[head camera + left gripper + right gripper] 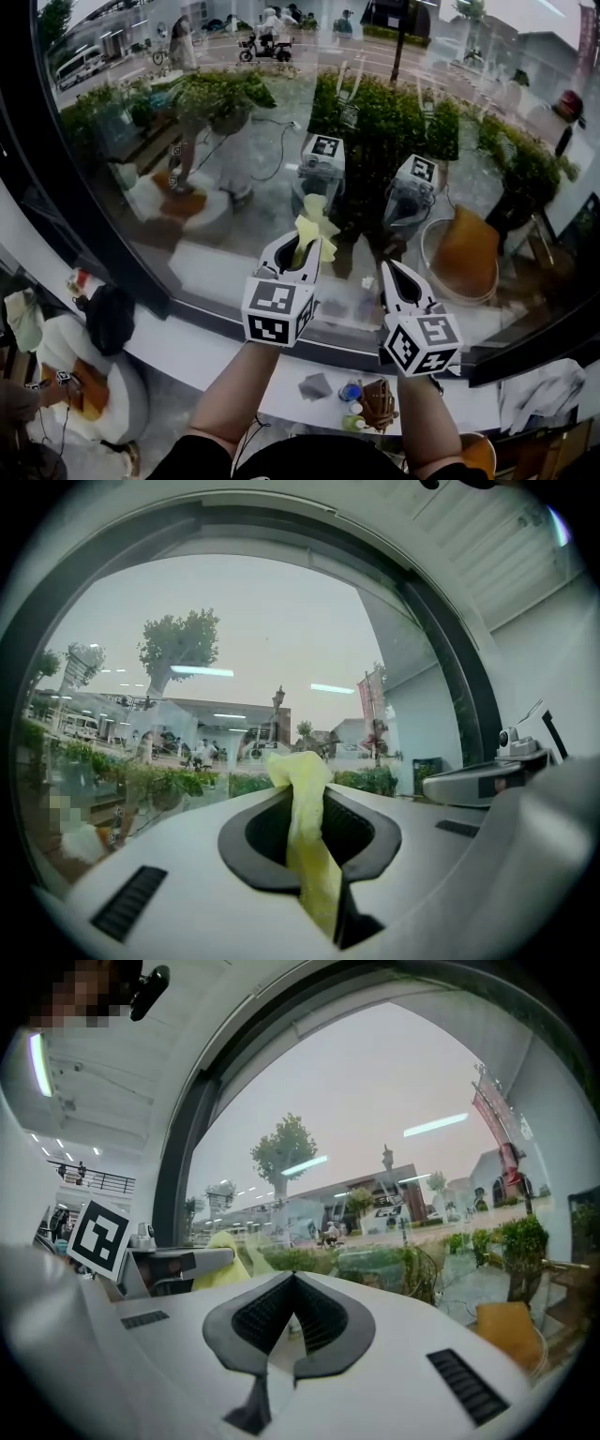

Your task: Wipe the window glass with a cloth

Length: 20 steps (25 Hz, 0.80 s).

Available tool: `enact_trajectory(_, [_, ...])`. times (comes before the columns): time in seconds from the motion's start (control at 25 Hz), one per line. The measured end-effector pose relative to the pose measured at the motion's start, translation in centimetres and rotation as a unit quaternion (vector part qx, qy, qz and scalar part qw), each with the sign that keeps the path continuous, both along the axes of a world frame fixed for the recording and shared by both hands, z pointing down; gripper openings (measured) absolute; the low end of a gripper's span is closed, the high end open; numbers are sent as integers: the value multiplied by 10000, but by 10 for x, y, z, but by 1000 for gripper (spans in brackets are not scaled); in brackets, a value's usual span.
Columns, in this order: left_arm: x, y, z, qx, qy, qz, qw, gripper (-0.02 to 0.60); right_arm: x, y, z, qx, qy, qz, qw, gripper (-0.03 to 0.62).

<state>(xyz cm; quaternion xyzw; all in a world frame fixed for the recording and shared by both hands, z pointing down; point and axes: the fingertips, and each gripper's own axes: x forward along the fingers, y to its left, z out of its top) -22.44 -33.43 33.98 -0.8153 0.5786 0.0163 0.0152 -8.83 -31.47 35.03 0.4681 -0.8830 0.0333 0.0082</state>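
Closest, low in the head view, are the person's forearms (230, 398), each carrying a tool up toward the window. At lower centre, the left tool (302, 251) is clamped on a yellow cloth (314, 228). Its own view shows a narrow band of the cloth (307, 836) pinched between the jaws, with a crumpled free end rising past the tips. Just to its right, apart from it, the right tool (395, 281) has its jaws together on nothing; the right gripper view shows the tips meeting with only a bare gap behind them. Beyond both tools the glass (281, 103) fills the upper frame, mirroring the tools and showing shrubs and a street outside, and the dark frame (103, 234) curves down the left side. The cloth's end lies at or just short of the glass; contact cannot be confirmed. The cloth looks light, thin and limp, so it will probably fold and drag rather than press flat. Holding it by a bunch with a short tuft left past the tips, as here, seems sound. A longer tail would likely flop, and glass tolerates little force from the hard jaws.
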Motion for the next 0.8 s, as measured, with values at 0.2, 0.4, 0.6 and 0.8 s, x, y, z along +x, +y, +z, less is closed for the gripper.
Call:
enact_trajectory(0.2, [-24,-2,7,19,-14,5,10000,52,-25,-5,7,3,-18,-37,10000,26])
enact_trajectory(0.4, [-32,0,7,27,-29,0,10000,52,-38,-3,6,1,-32,-81,10000,26])
enact_trajectory(0.6, [-29,-3,7,37,38,-111,9999,52,-33,-4,7,-8,25,-159,9999,26])
enact_trajectory(0.8, [-40,1,8,74,69,-232,9997,52,-39,1,6,0,59,-172,9998,26])
